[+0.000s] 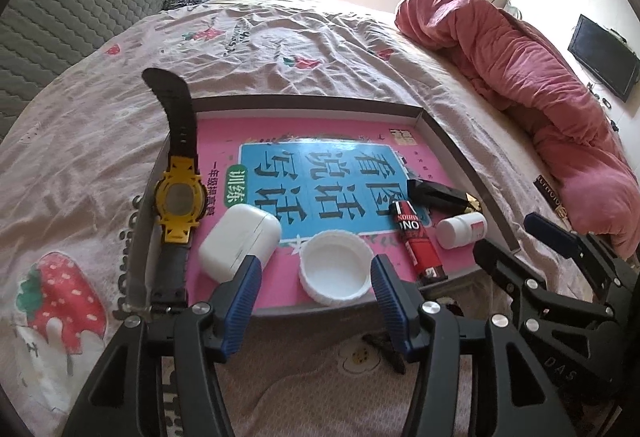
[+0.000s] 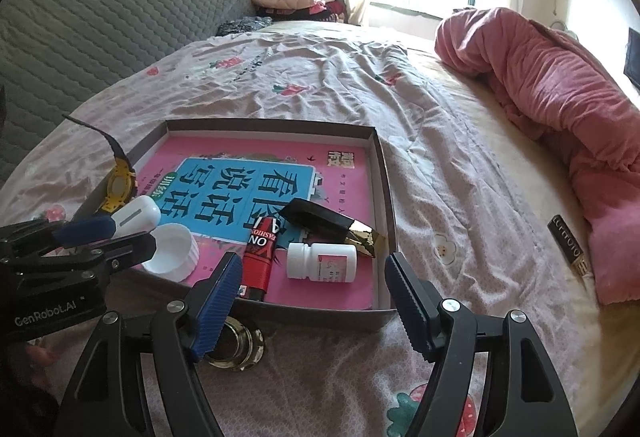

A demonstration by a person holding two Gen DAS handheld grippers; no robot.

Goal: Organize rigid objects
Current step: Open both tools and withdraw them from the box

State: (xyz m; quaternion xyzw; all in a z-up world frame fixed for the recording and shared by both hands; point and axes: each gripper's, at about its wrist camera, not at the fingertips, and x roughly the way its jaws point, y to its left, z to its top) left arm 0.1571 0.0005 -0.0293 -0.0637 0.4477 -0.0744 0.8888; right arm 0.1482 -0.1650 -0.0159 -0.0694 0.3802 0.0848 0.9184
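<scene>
A shallow grey tray (image 1: 312, 103) (image 2: 272, 125) lined with a pink book lies on the bed. In it are a yellow watch (image 1: 178, 197), a white earbud case (image 1: 240, 241), a white cap (image 1: 334, 269) (image 2: 172, 249), a red lighter (image 2: 260, 253), a white pill bottle (image 2: 324, 261) and a black-and-gold box (image 2: 328, 223). My left gripper (image 1: 316, 277) is open, its pads either side of the cap without pressing it. My right gripper (image 2: 312, 273) is open and empty above the tray's near edge, in front of the pill bottle.
A gold ring-shaped piece (image 2: 236, 349) lies on the sheet just outside the tray's near wall. A black tube with gold lettering (image 2: 570, 245) rests beside the rolled pink quilt (image 2: 560, 89). A grey headboard (image 2: 100, 21) stands at the left.
</scene>
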